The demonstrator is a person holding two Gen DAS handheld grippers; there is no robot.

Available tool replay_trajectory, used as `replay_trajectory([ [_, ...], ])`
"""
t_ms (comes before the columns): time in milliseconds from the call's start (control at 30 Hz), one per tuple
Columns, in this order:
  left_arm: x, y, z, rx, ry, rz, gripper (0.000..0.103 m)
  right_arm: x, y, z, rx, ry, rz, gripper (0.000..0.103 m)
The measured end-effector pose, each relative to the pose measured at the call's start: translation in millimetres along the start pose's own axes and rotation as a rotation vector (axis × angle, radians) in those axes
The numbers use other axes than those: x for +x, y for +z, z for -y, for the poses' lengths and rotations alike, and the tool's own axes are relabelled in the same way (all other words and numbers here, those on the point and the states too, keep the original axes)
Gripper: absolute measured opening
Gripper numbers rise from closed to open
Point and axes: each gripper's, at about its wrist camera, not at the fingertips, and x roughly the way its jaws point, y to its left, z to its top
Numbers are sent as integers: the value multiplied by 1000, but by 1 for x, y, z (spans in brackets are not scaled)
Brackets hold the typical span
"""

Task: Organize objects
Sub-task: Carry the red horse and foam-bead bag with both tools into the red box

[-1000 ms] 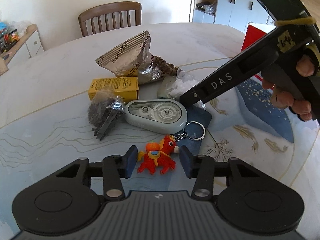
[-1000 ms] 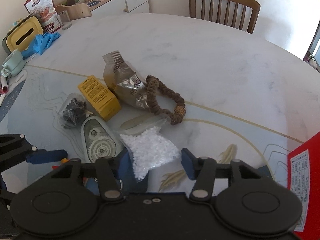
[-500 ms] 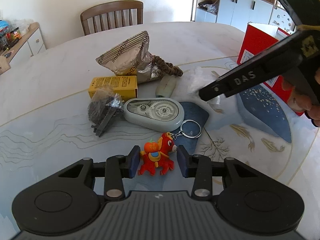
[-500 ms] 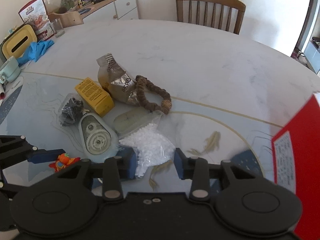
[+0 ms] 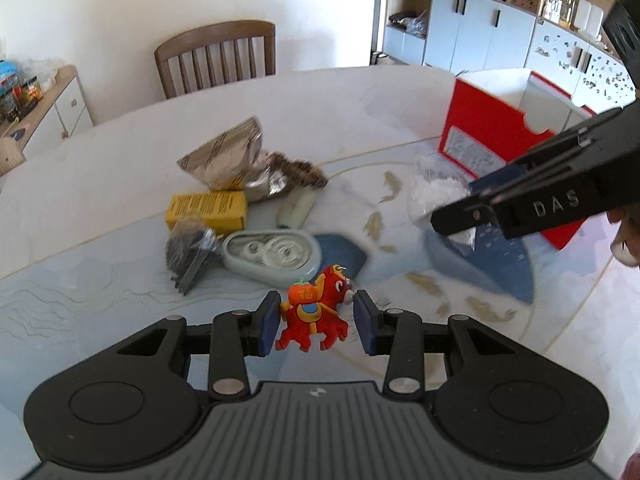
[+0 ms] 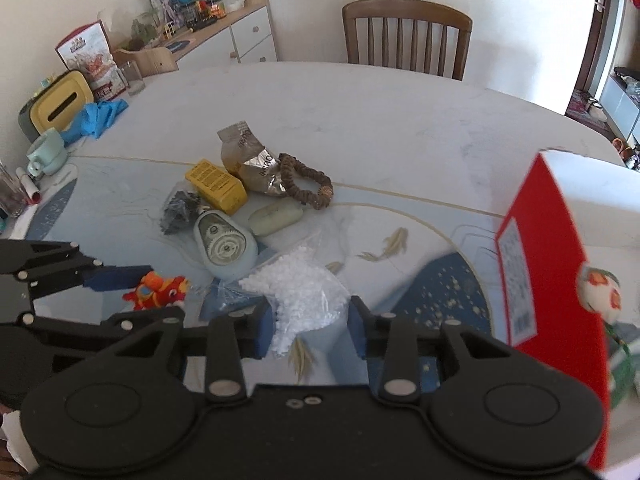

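Left hand-held gripper (image 5: 316, 322): closed on the red horse keychain (image 5: 314, 314), pads pressing its flanks; jaws have just been closing, with the toy between them; toy lifted clear of the desk (image 5: 120, 168).
Right hand-held gripper (image 6: 310, 326): clamped on the clear bag of white pellets (image 6: 298, 290); jaws have just been closing around the bag; bag raised off the desk, near the red box (image 6: 556, 280).
Red box: open-topped, standing at the right of the desk; white interior visible in the left wrist view.
Remaining pile: yellow carton (image 5: 206, 209), foil pouch (image 5: 228, 160), brown bead bracelet (image 6: 306, 186), pale green soap bar (image 6: 276, 214), grey gear-case (image 5: 272, 254), and small bag of dark pieces (image 5: 190, 250), clustered mid-desk, several touching.
Far edge of desk: wooden chair (image 6: 406, 36).
Left edge of desk, right wrist view: blue gloves (image 6: 96, 118), mint mug (image 6: 46, 156), yellow-lidded tissue box (image 6: 54, 104).
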Motion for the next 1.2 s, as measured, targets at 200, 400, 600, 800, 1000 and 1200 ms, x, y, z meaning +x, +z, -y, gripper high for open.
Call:
replay_trajectory([
  [200, -22, 18, 22, 4, -15, 28, 39, -35, -11, 4, -4, 3, 11, 37],
  [400, -37, 42, 47, 7, -50, 60, 39, -69, -18, 19, -11, -8, 41, 37],
  [600, -45, 65, 76, 11, -71, 108, 39, -96, -23, 44, 7, -28, 76, 37],
  [800, -46, 88, 107, 26, -82, 139, 39, -117, -31, 75, 24, -55, 103, 37],
  [1000, -45, 114, 137, 40, -91, 176, 39, -136, -35, 115, 46, -103, 133, 37],
  [1200, -32, 139, 165, 50, -100, 174, 39, -153, -38, 164, 88, -171, 158, 37],
])
